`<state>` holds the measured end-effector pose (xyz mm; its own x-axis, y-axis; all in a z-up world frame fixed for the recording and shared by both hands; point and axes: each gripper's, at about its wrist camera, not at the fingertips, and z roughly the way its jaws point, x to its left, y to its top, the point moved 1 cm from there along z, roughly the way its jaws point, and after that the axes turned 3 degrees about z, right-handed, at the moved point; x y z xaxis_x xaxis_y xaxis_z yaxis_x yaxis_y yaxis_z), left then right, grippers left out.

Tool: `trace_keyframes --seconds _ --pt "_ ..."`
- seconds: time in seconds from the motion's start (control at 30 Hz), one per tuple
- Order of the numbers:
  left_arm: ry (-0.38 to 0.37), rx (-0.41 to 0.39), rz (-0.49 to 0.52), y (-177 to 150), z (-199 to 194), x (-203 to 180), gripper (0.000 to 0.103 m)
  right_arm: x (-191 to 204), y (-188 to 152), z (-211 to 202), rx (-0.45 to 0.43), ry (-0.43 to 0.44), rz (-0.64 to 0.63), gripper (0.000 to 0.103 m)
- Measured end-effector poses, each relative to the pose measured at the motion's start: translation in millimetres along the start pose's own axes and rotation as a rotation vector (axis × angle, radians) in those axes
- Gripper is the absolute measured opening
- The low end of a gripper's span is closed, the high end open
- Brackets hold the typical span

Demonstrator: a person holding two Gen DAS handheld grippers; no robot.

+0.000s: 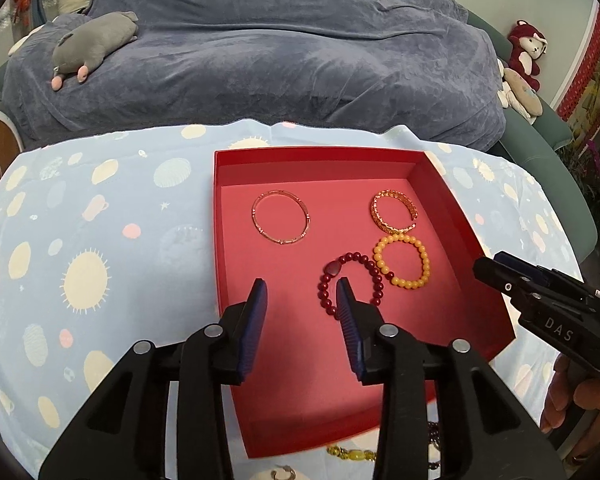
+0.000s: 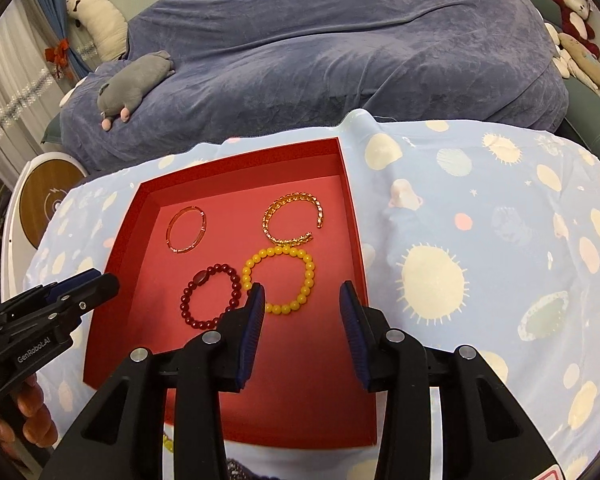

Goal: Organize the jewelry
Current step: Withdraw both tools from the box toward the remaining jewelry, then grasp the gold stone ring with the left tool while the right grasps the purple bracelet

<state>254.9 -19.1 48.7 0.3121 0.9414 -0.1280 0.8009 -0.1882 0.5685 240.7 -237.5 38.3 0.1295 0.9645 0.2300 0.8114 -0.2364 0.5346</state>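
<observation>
A red tray [image 1: 440, 300] [image 2: 140, 280] lies on a blue patterned cloth. Inside it are a thin rose-gold bangle [image 1: 254, 213] [image 2: 203, 222], a gold chain cuff [image 1: 376, 210] [image 2: 296, 199], a yellow bead bracelet [image 1: 425, 258] [image 2: 278, 251] and a dark red bead bracelet [image 1: 334, 268] [image 2: 199, 279]. My left gripper [image 1: 302, 284] [image 2: 108, 282] is open over the tray floor, its right finger in front of the dark red bracelet. My right gripper [image 2: 303, 286] [image 1: 488, 270] is open too, its left finger overlapping the yellow bracelet. Neither holds anything.
More jewelry lies on the cloth [image 1: 100, 260] at the tray's near edge: a yellow-green beaded piece [image 1: 352, 454], dark purple beads [image 1: 434, 428] and a silver piece [image 1: 282, 474]. A bed with a blue blanket [image 1: 280, 48] and a grey plush [image 1: 92, 50] lies beyond.
</observation>
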Motion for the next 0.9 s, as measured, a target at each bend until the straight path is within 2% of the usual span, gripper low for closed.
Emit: trace_keyframes --seconds 0.2,0.4,0.63,0.7,0.9 --pt "0.013 -0.011 0.007 -33.2 -36.8 -10.4 0.041 -0.7 -37.8 -38.9 -0.009 -0.008 0.002 0.042" --pt "0.028 0.022 0.01 -87.0 -60.5 -18.6 0.046 -2.1 -92.3 -62.9 0.024 -0.026 -0.001 0.042" --pt "0.028 0.086 -0.028 -148.8 -70.1 -21.9 0.048 -5.1 -152.1 -74.5 0.082 -0.045 0.0 0.042" --pt "0.029 0.095 -0.035 -161.3 -71.0 -27.4 0.054 -6.9 -162.7 -77.6 0.09 -0.049 0.009 0.042" --pt "0.035 0.101 0.003 -177.0 -61.6 -52.7 0.056 -12.9 -179.4 -82.7 0.101 -0.059 0.02 0.042"
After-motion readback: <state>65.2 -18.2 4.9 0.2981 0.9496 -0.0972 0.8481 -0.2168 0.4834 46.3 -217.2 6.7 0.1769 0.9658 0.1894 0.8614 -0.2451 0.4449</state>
